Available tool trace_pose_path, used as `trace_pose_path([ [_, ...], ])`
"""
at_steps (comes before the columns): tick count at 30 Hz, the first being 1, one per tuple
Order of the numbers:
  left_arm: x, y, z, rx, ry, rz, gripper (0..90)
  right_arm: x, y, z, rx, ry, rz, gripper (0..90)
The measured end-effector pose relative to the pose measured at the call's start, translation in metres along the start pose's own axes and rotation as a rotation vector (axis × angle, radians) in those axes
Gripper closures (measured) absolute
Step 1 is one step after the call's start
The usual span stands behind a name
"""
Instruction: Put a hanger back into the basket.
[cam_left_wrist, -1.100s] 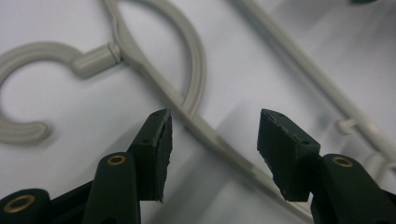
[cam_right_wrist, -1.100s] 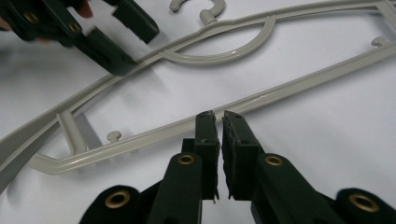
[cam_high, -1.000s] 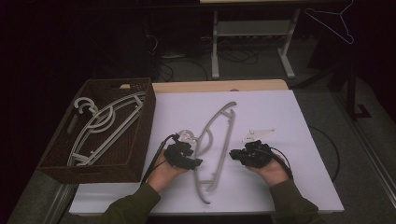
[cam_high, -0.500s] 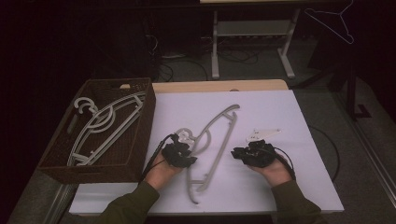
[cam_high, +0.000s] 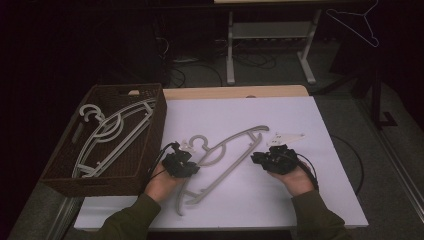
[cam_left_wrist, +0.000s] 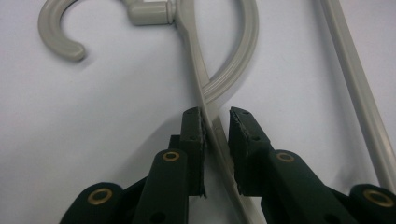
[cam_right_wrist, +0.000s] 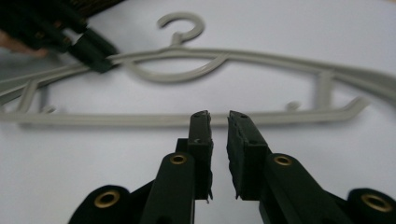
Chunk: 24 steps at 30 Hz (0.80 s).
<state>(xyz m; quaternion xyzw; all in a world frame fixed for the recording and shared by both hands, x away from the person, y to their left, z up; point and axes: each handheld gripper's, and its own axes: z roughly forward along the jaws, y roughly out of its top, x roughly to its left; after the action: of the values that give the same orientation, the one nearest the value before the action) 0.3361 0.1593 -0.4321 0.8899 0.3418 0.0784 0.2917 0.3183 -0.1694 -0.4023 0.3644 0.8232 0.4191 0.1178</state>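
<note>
High view: a grey hanger lies slantwise on the white worktop, its hook toward the basket. The left tool sits on the hanger's arm just below the hook. The right tool rests on the worktop just right of the hanger, apart from it. More hangers lie in the basket.

Left gripper view: the left tool's jaws straddle the hanger's thin arm with small gaps on both sides, not clamped. The hook curls at upper left.

Right gripper view: the right tool's jaws stand a narrow slit apart, holding nothing, tips near the hanger's lower bar. The left tool meets the hanger's arm at upper left.
</note>
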Motion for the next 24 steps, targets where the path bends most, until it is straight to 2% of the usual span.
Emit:
trace_pose_path([
  [1,0.001,0.0,0.0,-0.003,-0.01,-0.004,77.3,-0.002,0.002,-0.002,-0.007,-0.011,0.023,80.7],
  [2,0.001,0.0,0.0,-0.003,-0.01,-0.004,78.2,-0.002,0.002,-0.002,-0.007,-0.011,0.023,80.7],
  [3,0.0,0.0,0.0,-0.005,-0.023,-0.007,78.8,-0.009,0.004,-0.005,-0.024,-0.039,0.028,81.3],
  [5,-0.001,0.0,0.001,-0.011,-0.029,-0.008,79.7,-0.014,0.005,-0.008,-0.033,-0.061,0.049,81.9],
  [10,-0.003,0.002,0.002,-0.015,-0.051,0.006,80.9,-0.02,0.002,-0.017,-0.041,-0.077,0.066,84.2],
  [12,-0.006,0.003,0.004,-0.016,-0.071,0.015,81.4,-0.023,-0.003,-0.025,-0.046,-0.087,0.065,89.2],
  [13,-0.007,0.004,0.003,-0.006,-0.076,0.034,81.6,-0.025,-0.004,-0.028,-0.046,-0.093,0.062,89.4],
  [16,-0.011,0.005,0.005,-0.015,-0.09,0.042,81.9,-0.027,-0.008,-0.034,-0.042,-0.105,0.058,89.5],
  [17,-0.013,0.006,0.006,-0.016,-0.091,0.06,81.9,-0.028,-0.014,-0.039,-0.041,-0.113,0.062,89.5],
  [23,-0.013,0.005,0.008,-0.035,-0.108,0.046,80.2,-0.029,-0.03,-0.047,0.002,-0.14,0.048,89.6],
  [24,-0.013,0.005,0.006,-0.062,-0.122,0.026,76.6,-0.029,-0.032,-0.047,0.01,-0.141,0.051,89.6],
])
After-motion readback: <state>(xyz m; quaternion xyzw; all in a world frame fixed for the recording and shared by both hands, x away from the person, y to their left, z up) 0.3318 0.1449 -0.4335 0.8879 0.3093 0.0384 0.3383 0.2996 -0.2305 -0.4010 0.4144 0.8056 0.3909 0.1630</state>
